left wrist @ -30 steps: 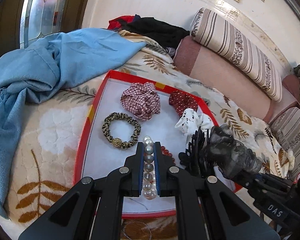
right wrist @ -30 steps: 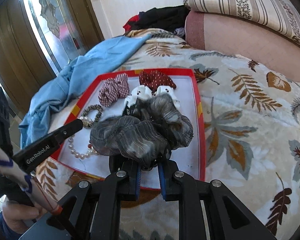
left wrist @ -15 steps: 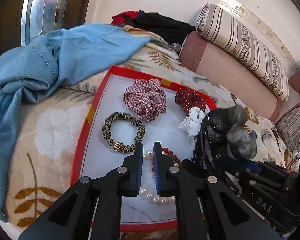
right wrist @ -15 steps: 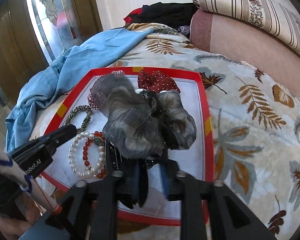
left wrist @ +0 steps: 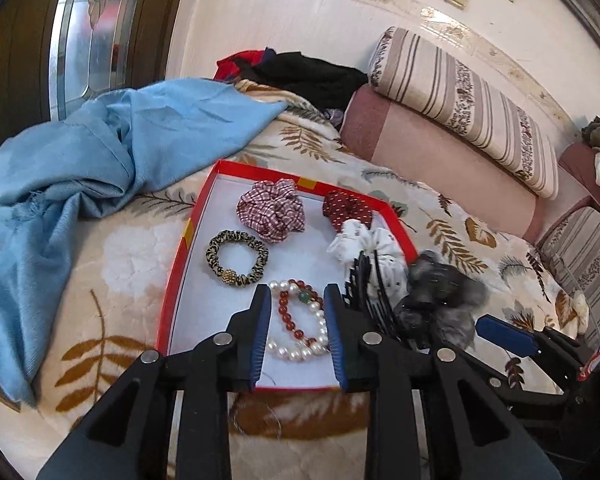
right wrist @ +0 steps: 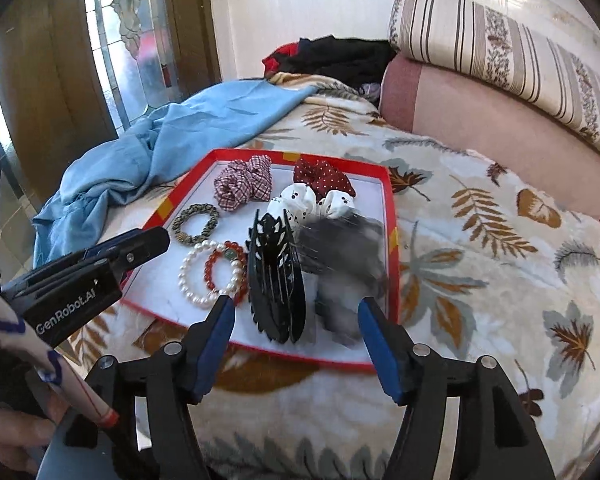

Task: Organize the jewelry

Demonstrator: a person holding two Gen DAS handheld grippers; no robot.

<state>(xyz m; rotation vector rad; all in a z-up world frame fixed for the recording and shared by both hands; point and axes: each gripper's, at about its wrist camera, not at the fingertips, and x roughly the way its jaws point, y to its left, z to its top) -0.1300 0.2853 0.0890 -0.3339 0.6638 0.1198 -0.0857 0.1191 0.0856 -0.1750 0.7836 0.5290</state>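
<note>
Scrunchies, five, two bracelets (right wrist: 214, 272) and one comb (right wrist: 276, 276) are lying in the red tray (right wrist: 392, 216). Grey scrunchie (right wrist: 340, 252), seemingly blurred, and bracelets are now released; left tongs (left wrist: 296, 332) and right tongs (right wrist: 296, 336) are opening, empty.

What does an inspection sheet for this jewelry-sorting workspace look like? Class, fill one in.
Surface: leaf-print blanket on a bed.
Job's things: red tray holds plaid scrunchie, dotted red scrunchie, white scrunchie, leopard hair tie, pearl bracelet, red bead bracelet, black hair claw, grey scrunchie.
Clutter: blue cloth; dark clothes.
Grippers: left tool and right tool both opening, nothing between them.
Cables: nothing seen.
Surroundings: striped bolster, glass door.
</note>
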